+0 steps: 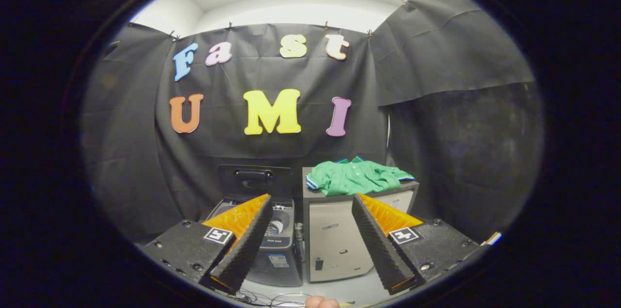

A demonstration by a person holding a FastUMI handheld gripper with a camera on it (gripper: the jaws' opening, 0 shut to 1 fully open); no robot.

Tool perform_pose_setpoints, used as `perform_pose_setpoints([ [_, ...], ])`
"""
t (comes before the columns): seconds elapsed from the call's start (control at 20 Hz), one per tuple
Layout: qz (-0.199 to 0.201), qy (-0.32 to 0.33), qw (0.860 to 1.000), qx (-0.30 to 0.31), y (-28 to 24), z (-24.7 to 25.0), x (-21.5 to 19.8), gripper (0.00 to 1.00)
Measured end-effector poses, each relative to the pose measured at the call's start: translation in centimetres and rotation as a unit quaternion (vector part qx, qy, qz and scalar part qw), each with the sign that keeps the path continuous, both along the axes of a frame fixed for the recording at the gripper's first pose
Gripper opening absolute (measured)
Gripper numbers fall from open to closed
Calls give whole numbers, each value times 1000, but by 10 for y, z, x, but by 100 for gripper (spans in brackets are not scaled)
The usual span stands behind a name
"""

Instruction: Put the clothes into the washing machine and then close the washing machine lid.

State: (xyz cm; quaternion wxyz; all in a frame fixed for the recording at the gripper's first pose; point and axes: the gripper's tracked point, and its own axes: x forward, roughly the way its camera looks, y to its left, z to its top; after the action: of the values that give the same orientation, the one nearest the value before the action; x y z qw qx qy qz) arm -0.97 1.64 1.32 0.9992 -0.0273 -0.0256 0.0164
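So nothing's really been started yet. On the left, the washing machine [276,235] is seen with its lid [254,181] propped up. The gripper [310,245] is held wide open, nothing gripped. To the right, the green clothes [356,177] are piled on a grey cabinet [335,245], well beyond the fingers. Loading and lid-closing are both left.

The washing machine [274,240] is set on the floor [339,291] beyond the tool [311,203], lid [254,181] raised upright behind its opening. A cabinet [339,245] is placed just beside it, to its right. The clothes [356,177] are piled on the cabinet top. The tool's fingers are spread apart, nothing between them.
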Motion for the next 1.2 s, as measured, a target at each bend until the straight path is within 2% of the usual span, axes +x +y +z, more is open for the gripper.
perform_pose_setpoints([
  [0.25, 6, -7, 1000, -13, 8, 4, -1, 100],
  [1.2, 1, 9, 1000, -1, 14, 7, 17, 100],
])
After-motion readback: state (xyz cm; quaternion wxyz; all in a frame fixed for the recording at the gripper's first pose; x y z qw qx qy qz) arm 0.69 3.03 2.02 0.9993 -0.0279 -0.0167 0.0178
